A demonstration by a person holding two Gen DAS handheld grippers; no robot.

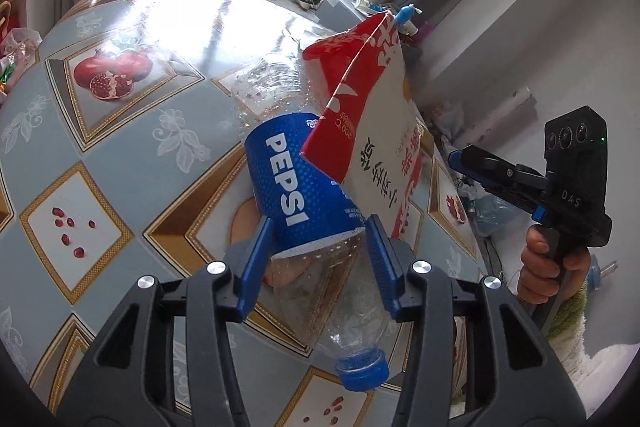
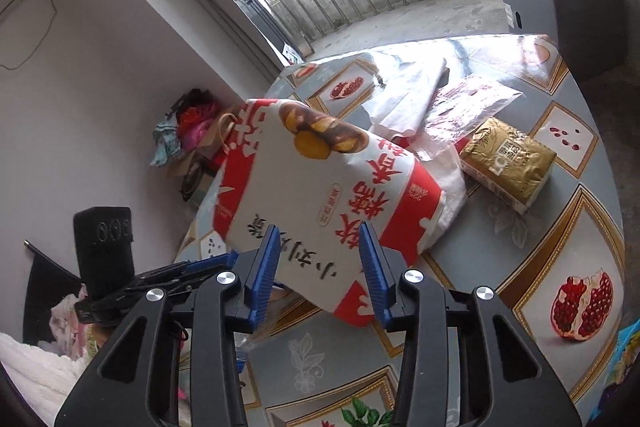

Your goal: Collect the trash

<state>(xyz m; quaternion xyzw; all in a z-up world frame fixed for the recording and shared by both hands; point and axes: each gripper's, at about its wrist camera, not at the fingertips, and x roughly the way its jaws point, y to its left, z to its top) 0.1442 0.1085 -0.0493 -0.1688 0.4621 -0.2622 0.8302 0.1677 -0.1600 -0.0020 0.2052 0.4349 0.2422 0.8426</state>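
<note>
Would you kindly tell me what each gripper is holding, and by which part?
Left gripper clamps the clear plastic Pepsi bottle at the blue label's lower edge; right gripper pinches the red-and-white paper bag near its bottom edge.

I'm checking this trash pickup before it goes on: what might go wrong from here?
1. The left tongs straddle the round, slick Pepsi bottle; it may squirt out sideways.
2. The red-and-white paper bag leans over the bottle, so moving either could drag the other.
3. The right tongs grip only the bag's lower edge; it may crumple or slip.
</note>
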